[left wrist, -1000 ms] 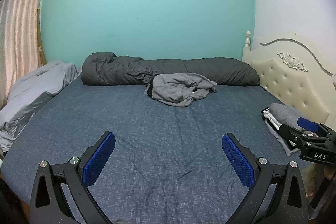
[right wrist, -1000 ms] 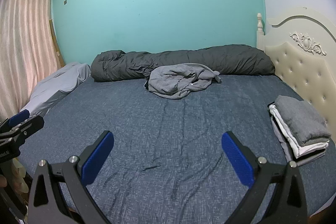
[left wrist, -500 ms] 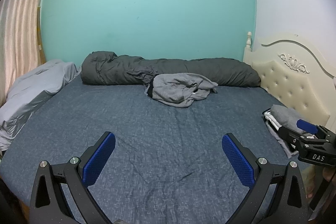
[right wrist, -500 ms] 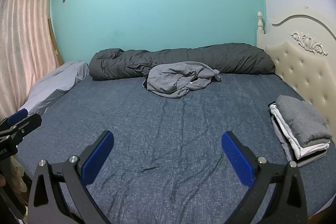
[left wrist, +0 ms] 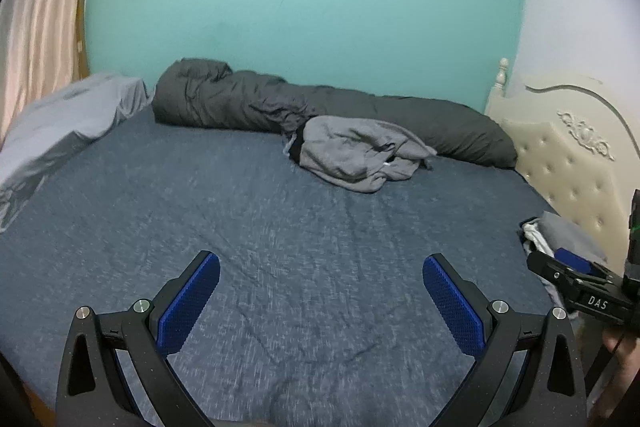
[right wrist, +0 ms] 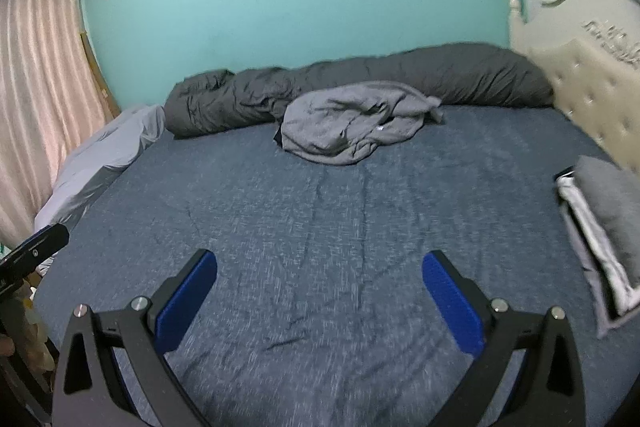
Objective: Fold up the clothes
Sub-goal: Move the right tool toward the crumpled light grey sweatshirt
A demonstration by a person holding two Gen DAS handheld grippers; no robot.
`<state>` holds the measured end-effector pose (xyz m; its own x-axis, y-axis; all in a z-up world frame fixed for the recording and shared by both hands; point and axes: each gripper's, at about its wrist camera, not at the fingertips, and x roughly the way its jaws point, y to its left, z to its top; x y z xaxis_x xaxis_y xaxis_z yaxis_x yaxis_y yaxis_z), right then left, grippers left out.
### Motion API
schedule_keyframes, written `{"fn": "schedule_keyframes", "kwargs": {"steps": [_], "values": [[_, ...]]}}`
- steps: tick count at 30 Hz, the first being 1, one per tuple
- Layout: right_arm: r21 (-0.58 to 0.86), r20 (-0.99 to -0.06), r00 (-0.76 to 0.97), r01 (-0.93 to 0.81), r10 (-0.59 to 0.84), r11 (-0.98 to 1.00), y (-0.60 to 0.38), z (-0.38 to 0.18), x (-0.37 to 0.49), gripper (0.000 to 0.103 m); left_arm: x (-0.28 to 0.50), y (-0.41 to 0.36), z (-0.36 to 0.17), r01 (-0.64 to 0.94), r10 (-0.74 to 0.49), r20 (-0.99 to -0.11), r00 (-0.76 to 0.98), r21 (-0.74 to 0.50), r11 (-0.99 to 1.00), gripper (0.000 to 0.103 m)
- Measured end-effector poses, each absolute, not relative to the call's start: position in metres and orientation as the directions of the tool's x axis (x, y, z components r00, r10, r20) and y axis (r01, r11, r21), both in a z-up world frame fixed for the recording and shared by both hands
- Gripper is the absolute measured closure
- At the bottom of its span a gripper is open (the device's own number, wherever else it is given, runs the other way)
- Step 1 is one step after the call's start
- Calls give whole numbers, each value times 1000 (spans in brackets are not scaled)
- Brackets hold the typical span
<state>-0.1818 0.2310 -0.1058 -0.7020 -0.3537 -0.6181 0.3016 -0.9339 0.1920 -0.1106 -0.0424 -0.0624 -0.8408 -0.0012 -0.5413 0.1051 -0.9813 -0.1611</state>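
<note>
1. Teal wall and a cream tufted headboard (left wrist: 568,163) frame a bed with a dark blue sheet (left wrist: 280,227), which is your working surface.
2. Your left gripper (left wrist: 320,303) and right gripper (right wrist: 318,301) both hover over the near part of the sheet with jaws spread wide and nothing between the blue pads.
3. Your target, a crumpled grey garment (left wrist: 356,155), lies at the far side of the bed, touching the rolled dark duvet (left wrist: 248,103) behind it.
4. Expect it to be soft, light and limp: it will sag and drag, not slide as one piece. It looks like knit fabric, so the pads should bite well.
5. Take hold at a hem or shoulder edge rather than the bunched middle; which edge is which cannot be told while it lies heaped.
6. A finished folded stack (right wrist: 604,223) sits at the right edge near the headboard; keep your right gripper clear of it.
7. Between you and the garment the sheet is bare, with ample room to spread it flat.
8. A pale grey pillow (left wrist: 68,115) lies at the left edge.
</note>
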Motion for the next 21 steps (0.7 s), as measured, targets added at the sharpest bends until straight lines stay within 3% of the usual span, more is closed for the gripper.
{"fn": "schedule_keyframes", "kwargs": {"steps": [10, 21], "values": [[175, -653, -661, 343, -370, -923, 191, -171, -324, 0, -238, -95, -146, 177, 4, -638, -770, -219, -960, 0], [212, -676, -610, 377, -414, -902, 157, -240, -491, 1, -365, -109, -210, 202, -35, -690, -723, -163, -966, 0]]}}
